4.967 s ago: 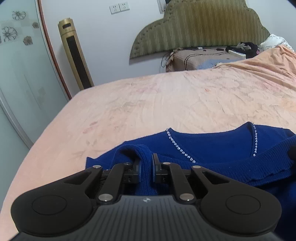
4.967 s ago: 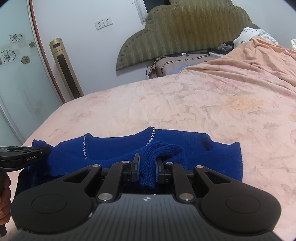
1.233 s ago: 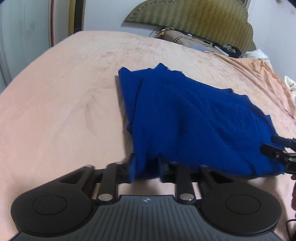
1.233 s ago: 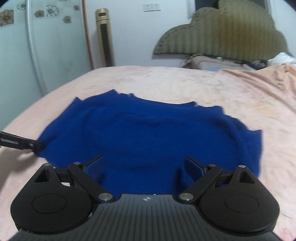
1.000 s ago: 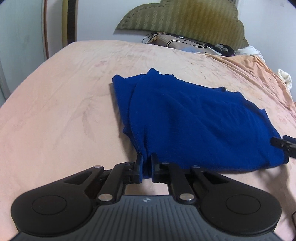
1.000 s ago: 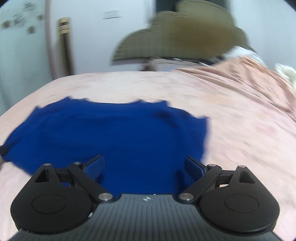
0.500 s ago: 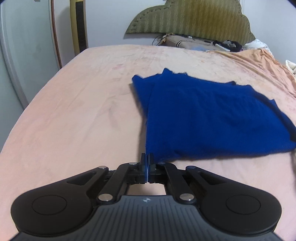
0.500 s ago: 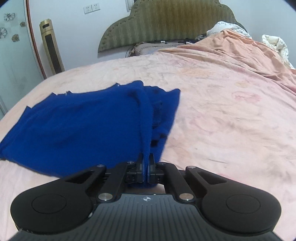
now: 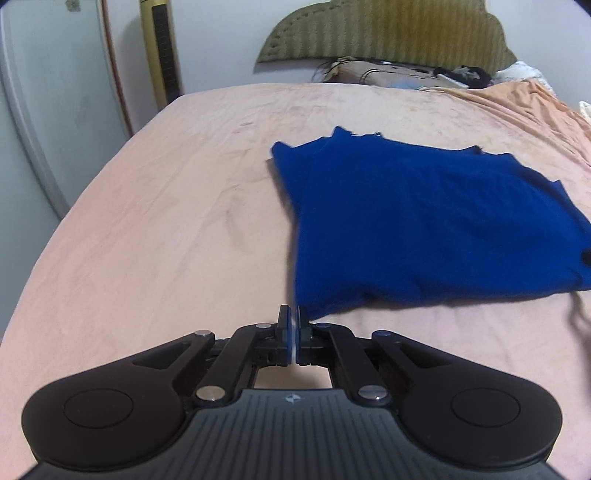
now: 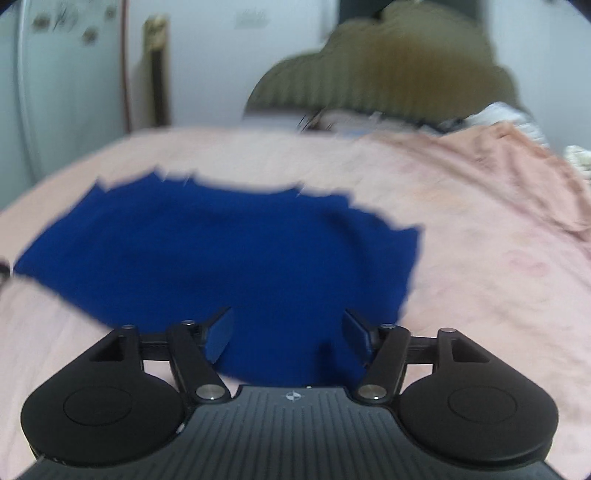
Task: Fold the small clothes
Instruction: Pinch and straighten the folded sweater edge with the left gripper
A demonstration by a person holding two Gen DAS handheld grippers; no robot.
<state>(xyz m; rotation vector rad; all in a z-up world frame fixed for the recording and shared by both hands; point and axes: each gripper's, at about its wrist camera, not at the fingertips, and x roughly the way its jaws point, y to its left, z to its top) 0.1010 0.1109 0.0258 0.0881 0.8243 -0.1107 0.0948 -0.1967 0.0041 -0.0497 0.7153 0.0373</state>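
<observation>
Soft, even indoor light, rather dim, with a slightly cool cast on the walls. Shadows are faint: a thin dark band under the near edge of the blue garment on the bed. No glare. The left wrist view is fairly sharp, softening only toward 3 o'clock. The right wrist view is smeared by motion blur throughout, the headboard at 12 o'clock worst. Both views bow strongly at the rim, with dark corners.

Pink bedsheet, green headboard (padded), gold tower fan
</observation>
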